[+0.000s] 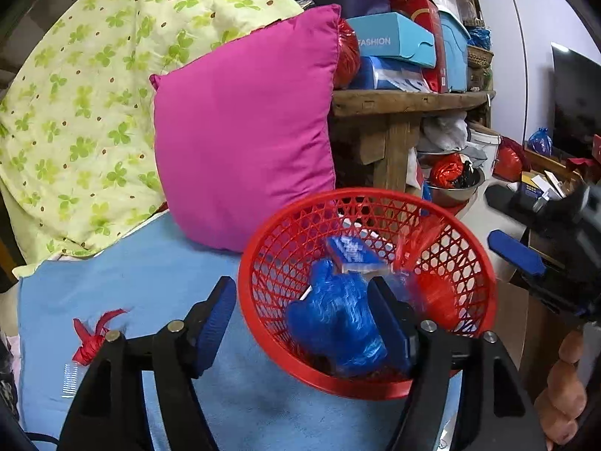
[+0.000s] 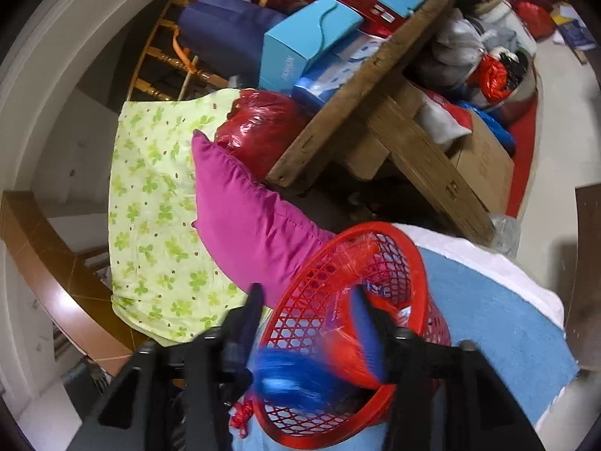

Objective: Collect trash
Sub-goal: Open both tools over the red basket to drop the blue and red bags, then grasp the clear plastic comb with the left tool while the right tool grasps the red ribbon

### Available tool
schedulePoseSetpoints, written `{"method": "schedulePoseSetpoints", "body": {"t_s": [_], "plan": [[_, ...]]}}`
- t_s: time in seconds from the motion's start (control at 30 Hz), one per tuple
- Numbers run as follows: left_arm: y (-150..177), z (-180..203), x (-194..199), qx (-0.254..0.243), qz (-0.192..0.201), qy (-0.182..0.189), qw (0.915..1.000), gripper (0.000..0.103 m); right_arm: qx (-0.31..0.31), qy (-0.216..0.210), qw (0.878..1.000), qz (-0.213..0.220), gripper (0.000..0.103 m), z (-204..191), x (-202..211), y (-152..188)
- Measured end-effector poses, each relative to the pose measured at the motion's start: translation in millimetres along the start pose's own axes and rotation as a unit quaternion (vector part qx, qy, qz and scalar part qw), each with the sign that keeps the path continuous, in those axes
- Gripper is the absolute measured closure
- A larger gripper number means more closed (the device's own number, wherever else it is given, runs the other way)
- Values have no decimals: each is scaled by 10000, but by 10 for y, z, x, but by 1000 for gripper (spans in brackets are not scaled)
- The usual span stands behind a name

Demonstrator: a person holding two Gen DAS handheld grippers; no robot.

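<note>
We held both grippers, left (image 1: 300,323) and right (image 2: 308,312), spread apart over the red basket (image 1: 465,263) of trash on the bed (image 1: 131,285); a pink pillow (image 1: 244,139) crowded behind it.

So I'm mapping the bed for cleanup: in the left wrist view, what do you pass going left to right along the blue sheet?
Red scrap → left gripper, open at the basket rim → red basket holding a blue bag → right gripper.

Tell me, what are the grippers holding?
Nothing, it seems. Both hand-held grippers, left and right, are open, straddling the red basket's rim.
</note>
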State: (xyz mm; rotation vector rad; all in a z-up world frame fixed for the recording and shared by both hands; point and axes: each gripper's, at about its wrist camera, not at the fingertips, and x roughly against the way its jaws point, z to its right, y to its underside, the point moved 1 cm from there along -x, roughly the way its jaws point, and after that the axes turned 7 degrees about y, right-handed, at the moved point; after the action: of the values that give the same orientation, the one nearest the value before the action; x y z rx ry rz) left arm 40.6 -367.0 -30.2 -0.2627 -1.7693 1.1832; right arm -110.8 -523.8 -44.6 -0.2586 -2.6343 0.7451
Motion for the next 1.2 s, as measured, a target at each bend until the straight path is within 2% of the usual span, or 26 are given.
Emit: {"method": "schedulePoseSetpoints", "body": {"t_s": [0.1, 0.2, 0.4, 0.5, 0.67, 0.77, 0.87, 1.1, 1.2], "plan": [[83, -111, 25, 59, -39, -82, 9999, 29, 149, 2, 9999, 63, 43, -64, 15, 23], [206, -307, 106, 80, -60, -333, 9994, 29, 333, -56, 9994, 76, 43, -183, 9, 73], [653, -982, 345, 564, -281, -970, 9933, 28, 941, -169, 9951, 245, 44, -587, -3, 283], [927, -1411, 487, 931, -448, -1414, 9845, 28, 1319, -285, 9905, 270, 44, -845, -29, 468], [1353, -2170, 809, 1749, -578, -1995, 9624, 28, 1951, -560, 9792, 61, 44, -1287, -162, 884], [1520, -2557, 971, 2308, -513, -2191, 9466, 28, 2211, -612, 9732, -179, 43, -1496, -299, 1126], [1666, -2832, 1051, 2664, -460, -2306, 9348, 28, 2455, -616, 9662, -500, 43, -1674, -467, 1406], [1996, -3132, 1069, 3015, -645, -2413, 9202, 28, 2567, -563, 9561, -1294, 43, -1894, -879, 1922], [2085, -3211, 1012, 3077, -745, -2338, 9193, 28, 2618, -524, 9504, -1596, 43, -1977, -1026, 2168]]}}
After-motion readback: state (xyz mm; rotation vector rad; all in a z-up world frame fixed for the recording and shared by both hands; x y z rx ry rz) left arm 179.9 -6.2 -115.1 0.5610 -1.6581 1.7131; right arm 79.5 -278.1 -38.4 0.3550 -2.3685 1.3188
